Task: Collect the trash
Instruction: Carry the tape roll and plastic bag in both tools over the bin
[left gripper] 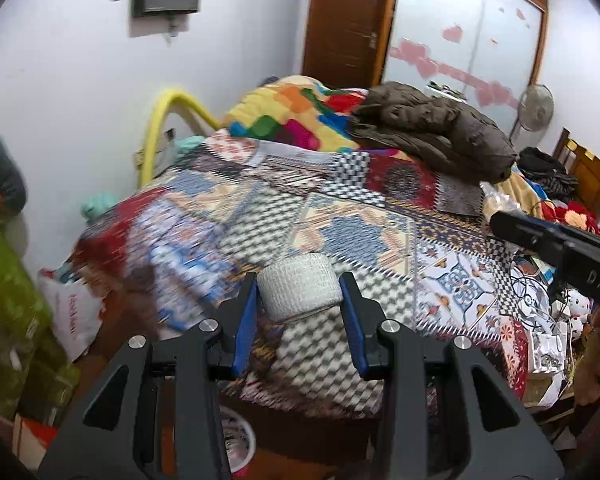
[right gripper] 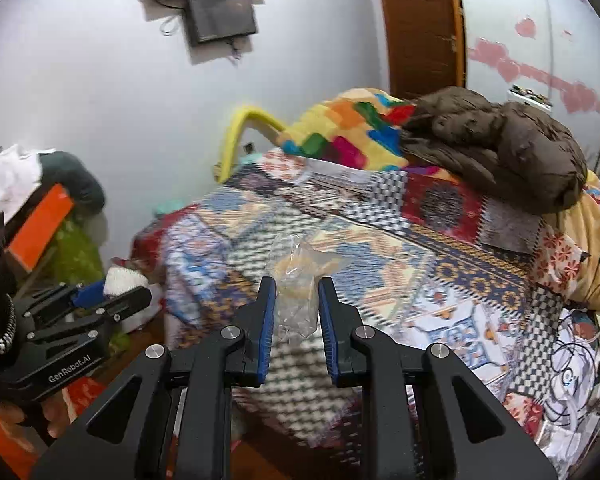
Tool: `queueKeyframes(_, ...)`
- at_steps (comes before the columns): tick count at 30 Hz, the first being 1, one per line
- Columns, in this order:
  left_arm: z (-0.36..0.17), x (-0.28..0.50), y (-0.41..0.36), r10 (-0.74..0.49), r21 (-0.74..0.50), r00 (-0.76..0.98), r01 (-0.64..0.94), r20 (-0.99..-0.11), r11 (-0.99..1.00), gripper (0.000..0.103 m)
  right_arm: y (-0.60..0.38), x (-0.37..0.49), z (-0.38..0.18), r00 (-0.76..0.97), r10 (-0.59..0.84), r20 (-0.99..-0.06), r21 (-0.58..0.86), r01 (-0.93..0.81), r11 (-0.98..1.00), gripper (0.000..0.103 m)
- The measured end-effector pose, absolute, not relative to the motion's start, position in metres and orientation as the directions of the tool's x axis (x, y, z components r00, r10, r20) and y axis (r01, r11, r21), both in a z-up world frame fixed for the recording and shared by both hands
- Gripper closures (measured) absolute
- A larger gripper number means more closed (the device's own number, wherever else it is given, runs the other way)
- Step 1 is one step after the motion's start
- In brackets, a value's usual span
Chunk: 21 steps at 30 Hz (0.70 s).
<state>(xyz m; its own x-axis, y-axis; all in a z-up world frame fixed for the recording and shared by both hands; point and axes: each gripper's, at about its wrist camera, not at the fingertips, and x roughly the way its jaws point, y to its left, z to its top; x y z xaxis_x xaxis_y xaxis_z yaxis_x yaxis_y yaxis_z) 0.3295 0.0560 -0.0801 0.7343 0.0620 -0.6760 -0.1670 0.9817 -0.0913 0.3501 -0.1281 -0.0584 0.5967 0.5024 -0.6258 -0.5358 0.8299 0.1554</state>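
My left gripper [left gripper: 299,292] is shut on a white roll of gauze-like wrap [left gripper: 298,292] and holds it above the bed's near edge. The same gripper and white roll [right gripper: 122,280] show at the left of the right wrist view. My right gripper [right gripper: 297,298] is shut on a crumpled clear plastic bag [right gripper: 296,280] with something yellowish inside, held over the patterned bedspread [right gripper: 400,264]. The right gripper's black body [left gripper: 556,240] and the bag [left gripper: 498,200] show at the right edge of the left wrist view.
A brown jacket [left gripper: 432,128] and a colourful blanket [left gripper: 292,112] lie at the bed's far end. Cables and small items [left gripper: 540,312] clutter the bed's right side. A white shopping bag [left gripper: 74,316] and a round bin [left gripper: 238,440] stand on the floor. Green bags [left gripper: 8,312] are piled at left.
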Motion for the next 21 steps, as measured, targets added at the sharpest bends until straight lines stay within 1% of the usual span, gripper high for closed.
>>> queueKeyframes(10,-0.077,0.22,0.129,0.166,-0.116,0.727,-0.32,-0.666,0.94,0.064,-0.065,0.282,-0.06,0.524,0.578,-0.626,0.164,-0.636,0.754,0.083)
queueKeyframes(18,-0.089,0.17,0.17,0.204,-0.117,0.699,-0.382,-0.685,0.917,0.064,-0.019,0.242,-0.085,0.454,0.6,-0.659,0.157,-0.697,0.7,0.083)
queueKeyframes(21,-0.104,0.158,0.18,0.215,-0.103,0.676,-0.397,-0.705,0.912,0.064,-0.004,0.233,-0.099,0.423,0.597,-0.681,0.158,-0.711,0.685,0.083)
